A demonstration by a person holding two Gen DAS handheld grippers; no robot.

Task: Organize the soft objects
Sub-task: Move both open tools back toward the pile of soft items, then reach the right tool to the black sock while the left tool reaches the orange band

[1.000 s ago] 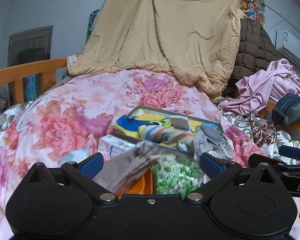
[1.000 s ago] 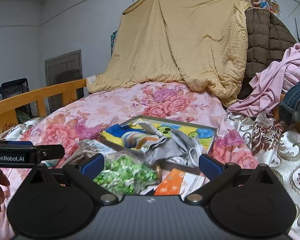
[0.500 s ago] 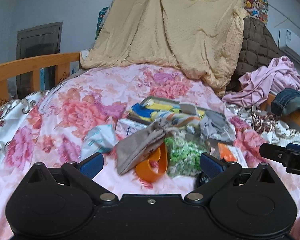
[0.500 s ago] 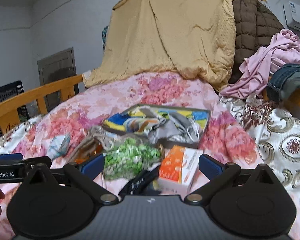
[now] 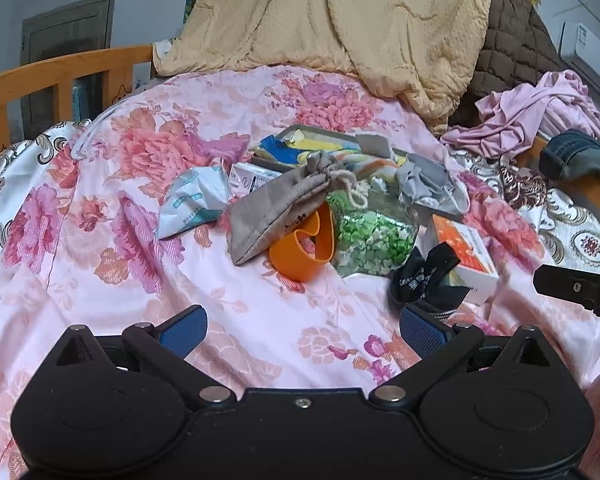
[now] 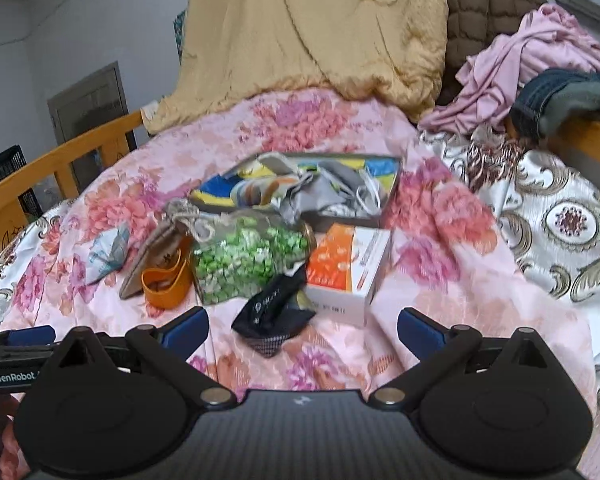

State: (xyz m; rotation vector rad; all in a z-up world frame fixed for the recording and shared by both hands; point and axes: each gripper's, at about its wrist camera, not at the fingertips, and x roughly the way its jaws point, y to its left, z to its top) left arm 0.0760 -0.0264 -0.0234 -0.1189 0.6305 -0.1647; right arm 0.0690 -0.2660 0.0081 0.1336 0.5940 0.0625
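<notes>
A home bedroom is shown: a floral-sheeted bed (image 5: 148,184), with clothes (image 5: 531,116) heaped beside its wooden rail (image 5: 60,68).

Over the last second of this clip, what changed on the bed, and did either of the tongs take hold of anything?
Both tongs, left and right, pulled back from the pile, so more pink floral bedspread shows in front of them. Neither grasped or released anything; both stay open and empty. The grey drawstring pouch, orange band, green-patterned bag and black sock lie as before.
</notes>
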